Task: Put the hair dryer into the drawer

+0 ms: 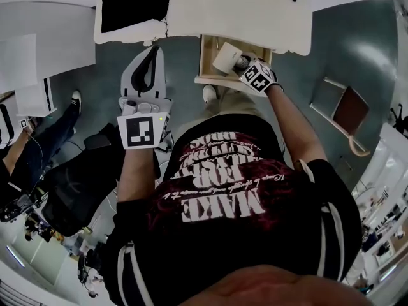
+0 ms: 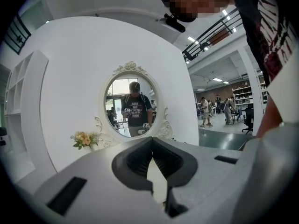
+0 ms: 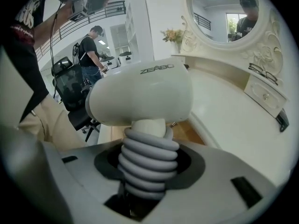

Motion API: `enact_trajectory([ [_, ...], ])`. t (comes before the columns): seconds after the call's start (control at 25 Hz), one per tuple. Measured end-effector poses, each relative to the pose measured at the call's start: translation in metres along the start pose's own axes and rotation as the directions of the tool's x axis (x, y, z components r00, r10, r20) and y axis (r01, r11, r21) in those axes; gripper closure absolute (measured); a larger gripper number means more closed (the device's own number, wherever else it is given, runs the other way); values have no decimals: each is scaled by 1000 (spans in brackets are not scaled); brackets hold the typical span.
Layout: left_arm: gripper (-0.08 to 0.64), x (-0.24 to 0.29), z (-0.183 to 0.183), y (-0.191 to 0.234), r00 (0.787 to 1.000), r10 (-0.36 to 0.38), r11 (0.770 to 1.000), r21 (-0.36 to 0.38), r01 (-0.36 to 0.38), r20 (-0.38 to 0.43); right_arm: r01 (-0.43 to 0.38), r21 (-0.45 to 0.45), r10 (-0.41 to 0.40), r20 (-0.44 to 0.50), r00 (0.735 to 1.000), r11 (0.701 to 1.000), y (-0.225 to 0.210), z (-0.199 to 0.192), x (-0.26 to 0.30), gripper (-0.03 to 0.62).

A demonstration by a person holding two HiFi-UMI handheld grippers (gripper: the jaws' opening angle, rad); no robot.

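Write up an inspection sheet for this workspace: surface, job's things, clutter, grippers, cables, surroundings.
Surface: white dressing table, top mostly bare.
Job's things: white hair dryer held over the open drawer, not yet set down as far as shows.
Clutter: black flat item at the table's left end; glasses; flowers.
Grippers: right gripper shut on the hair dryer's handle; left gripper empty, fingers meeting at the tips, left of the drawer.
Cables: grey cord wound round the handle; thin black lead hanging from the black flat item.
Surroundings: oval mirror, black office chair, people in the background.
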State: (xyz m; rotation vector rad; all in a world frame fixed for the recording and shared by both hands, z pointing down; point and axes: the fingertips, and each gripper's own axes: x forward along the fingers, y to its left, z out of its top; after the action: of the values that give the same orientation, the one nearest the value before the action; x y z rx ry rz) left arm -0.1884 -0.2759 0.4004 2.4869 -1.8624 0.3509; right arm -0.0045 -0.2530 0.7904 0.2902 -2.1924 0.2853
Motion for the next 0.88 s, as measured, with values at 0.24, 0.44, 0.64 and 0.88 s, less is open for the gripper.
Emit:
enact_trajectory([
  [0.24,557,-2,-7,-4,1000,-2,1000,8,2,-13,-29,3,29,-48,998,1000,1,-11,24,396],
  [0.44,557,-2,-13,1,999,13,1000,4,-13,-32,-24,18,26,-96,995,1000,-5,-18,36,396],
  [0.64,557,-4,-16,0,999,13,1000,9,-13,-38,-28,8,29,-162,986,1000,-5,-30,50,396],
  [0.88,557,-8,-24,0,997,26,1000,-2,-26,-74,-18,41,26,-211,977,999,-8,-46,64,396],
])
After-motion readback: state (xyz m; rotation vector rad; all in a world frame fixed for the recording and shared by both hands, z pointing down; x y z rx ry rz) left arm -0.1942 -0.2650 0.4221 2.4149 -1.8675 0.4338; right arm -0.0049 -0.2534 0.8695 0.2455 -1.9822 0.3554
